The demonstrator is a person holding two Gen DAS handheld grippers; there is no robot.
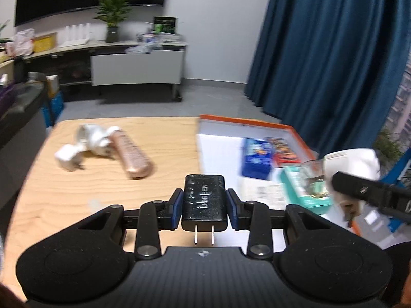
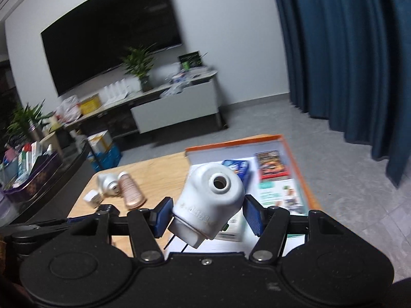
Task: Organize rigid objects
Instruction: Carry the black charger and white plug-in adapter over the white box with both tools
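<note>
My left gripper is shut on a black charger, whose two prongs point back at the camera, above the wooden table. My right gripper is shut on a white plug-in adapter, tilted with its round socket facing up, over the near end of the orange-rimmed tray. In the left wrist view the right gripper shows at the right edge with the white adapter. A rose-gold tube, a white bottle and a small white plug lie on the table's far left.
The orange-rimmed tray holds a blue box, a red box and a teal box. Beyond the table are grey floor, a low cabinet with a plant, and a blue curtain at right.
</note>
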